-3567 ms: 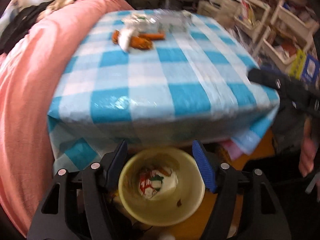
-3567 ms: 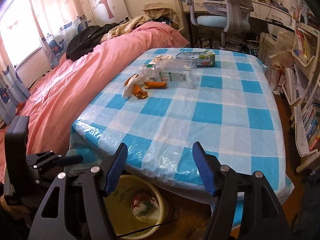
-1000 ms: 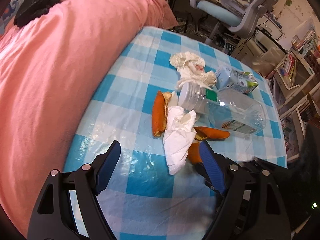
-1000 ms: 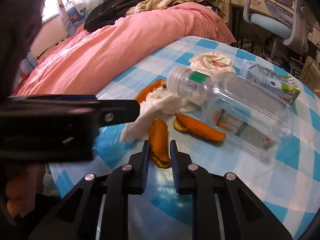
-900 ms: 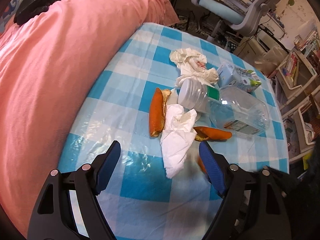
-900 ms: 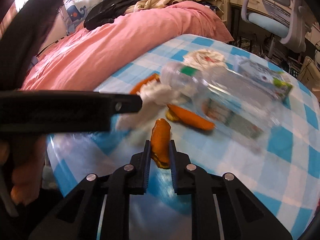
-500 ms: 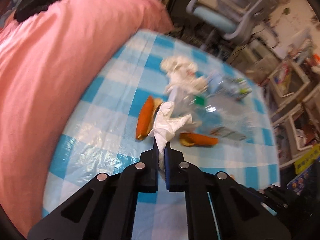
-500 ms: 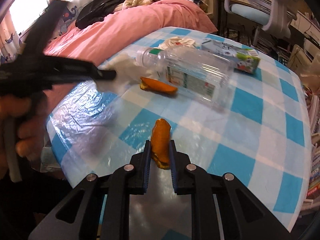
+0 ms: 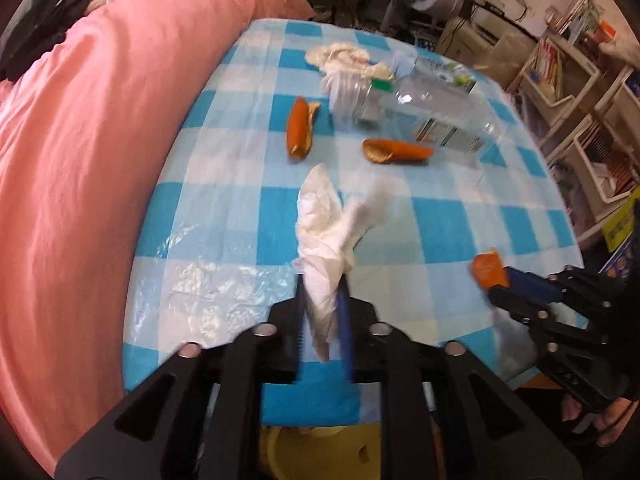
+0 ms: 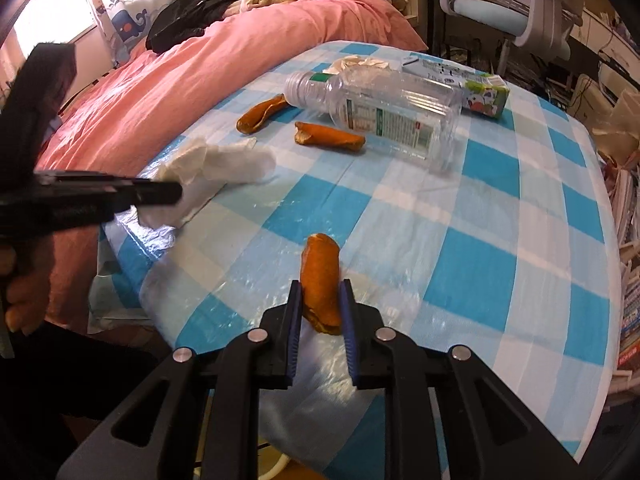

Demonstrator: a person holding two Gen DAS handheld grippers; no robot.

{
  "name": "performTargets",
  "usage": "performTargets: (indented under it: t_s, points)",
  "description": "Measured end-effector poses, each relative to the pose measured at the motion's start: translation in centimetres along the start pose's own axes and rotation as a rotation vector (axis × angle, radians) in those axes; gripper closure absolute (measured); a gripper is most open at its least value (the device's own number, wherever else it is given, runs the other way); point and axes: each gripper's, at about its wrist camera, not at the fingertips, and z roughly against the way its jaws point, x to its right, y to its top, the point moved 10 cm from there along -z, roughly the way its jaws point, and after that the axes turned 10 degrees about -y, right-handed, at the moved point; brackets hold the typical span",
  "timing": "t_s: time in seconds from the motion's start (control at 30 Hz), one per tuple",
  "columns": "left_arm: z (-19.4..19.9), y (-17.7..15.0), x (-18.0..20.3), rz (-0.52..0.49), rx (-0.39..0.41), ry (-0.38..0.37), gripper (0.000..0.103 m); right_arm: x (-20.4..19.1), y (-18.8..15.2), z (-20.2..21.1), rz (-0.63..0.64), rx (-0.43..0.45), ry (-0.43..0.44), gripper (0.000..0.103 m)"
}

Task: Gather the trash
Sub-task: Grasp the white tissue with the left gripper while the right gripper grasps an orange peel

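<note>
White tissue (image 9: 325,240), on the surface (image 9: 460,224) a second ago, now hangs pinched in the left gripper (image 9: 322,312) near the yellow bin (image 9: 280,452), while the right view shows the right gripper (image 10: 320,312) clamped on an orange peel (image 10: 320,280) lifted off the cloth, both ready for dropping.

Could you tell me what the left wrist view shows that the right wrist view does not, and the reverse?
Only the left wrist view shows the yellow bin below the table edge and the shelves of books. Only the right wrist view shows the whale curtain and the carton's printed face. Both show the left gripper shut on the tissue, the right gripper shut on an orange peel, the bottle and two loose peels.
</note>
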Motion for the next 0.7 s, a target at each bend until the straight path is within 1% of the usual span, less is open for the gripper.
performTargets:
  t_s: [0.03, 0.07, 0.13, 0.23, 0.33, 0.47, 0.57, 0.6, 0.63, 0.67, 0.7]
  points:
    - [0.1, 0.0, 0.0, -0.004, 0.001, 0.007, 0.064, 0.0, -0.1, 0.0, -0.007, 0.000, 0.002, 0.080]
    - [0.3, 0.1, -0.1, -0.008, 0.011, 0.021, 0.052, 0.1, -0.2, 0.0, -0.013, 0.000, 0.004, 0.079]
    - [0.7, 0.3, -0.2, -0.026, 0.029, 0.054, 0.043, 0.1, -0.2, 0.0, -0.023, 0.003, 0.008, 0.079]
    - [0.6, 0.6, -0.5, -0.024, 0.030, 0.069, 0.037, 0.1, -0.4, -0.2, -0.032, -0.002, 0.017, 0.076]
    - [-0.2, 1.5, -1.0, -0.016, 0.025, 0.085, 0.034, -0.1, -0.3, -0.2, -0.027, 0.003, 0.020, 0.075]
    - [-1.3, 2.2, -1.1, -0.027, 0.012, 0.108, 0.033, -0.3, -0.1, -0.3, -0.023, 0.006, 0.023, 0.075]
    - [-2.2, 2.1, -0.7, -0.063, -0.010, 0.124, 0.033, -0.3, 0.0, -0.5, -0.014, 0.007, 0.006, 0.075]
    - [-2.6, 1.9, -0.4, -0.076, -0.024, 0.125, 0.035, -0.3, 0.0, -0.5, -0.011, 0.007, 0.002, 0.075]
    - [-2.7, 1.8, -0.1, -0.096, -0.026, 0.136, 0.043, -0.2, 0.1, -0.5, -0.008, 0.007, -0.004, 0.076]
    - [-2.7, 1.9, 0.3, -0.122, -0.021, 0.137, 0.059, -0.2, 0.1, -0.6, -0.004, 0.007, -0.011, 0.077]
    - [-2.7, 1.9, 0.8, -0.136, -0.025, 0.122, 0.067, -0.2, 0.2, -0.5, -0.002, 0.008, -0.012, 0.080]
